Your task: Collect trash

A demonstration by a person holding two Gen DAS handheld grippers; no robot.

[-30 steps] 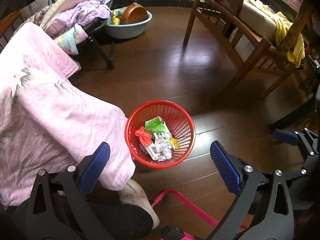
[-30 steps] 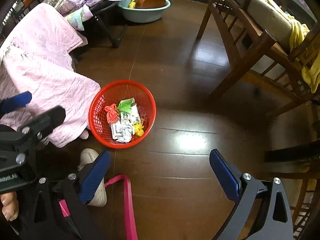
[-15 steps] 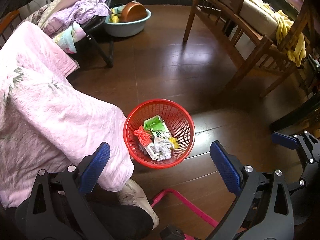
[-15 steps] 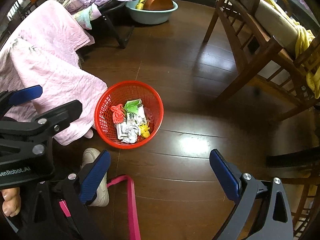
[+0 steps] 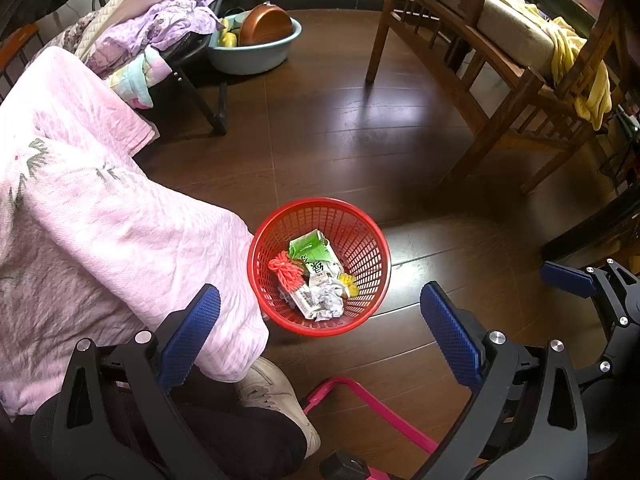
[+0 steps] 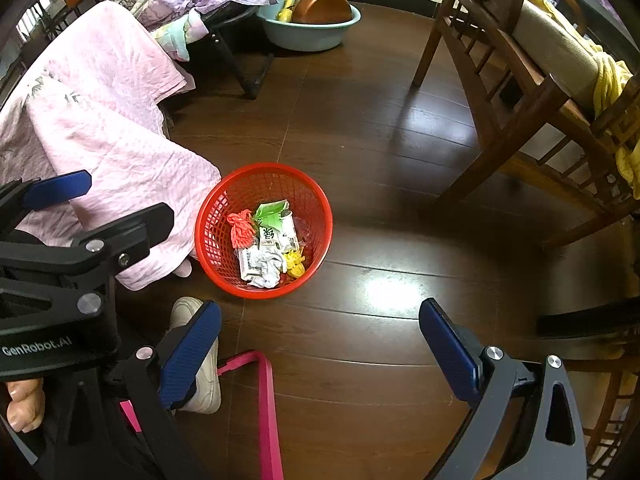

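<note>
Trash sits in the red basket (image 5: 319,266) on the floor, which has drifted slightly in my views; both grippers' fingers (image 5: 448,334) (image 6: 446,346) stay apart, empty, so collecting looks finished.

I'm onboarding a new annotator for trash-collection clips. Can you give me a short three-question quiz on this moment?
1. True or false: the left gripper is clamped on a piece of trash.
2. Which item lies inside the red basket? A) a green carton B) a copper-coloured pan C) a yellow cloth
3. Fill in: the pan sits in a light blue ____ on the floor.

Key:
1. False; both the left gripper and the right gripper are open and hold nothing.
2. A
3. basin
</note>
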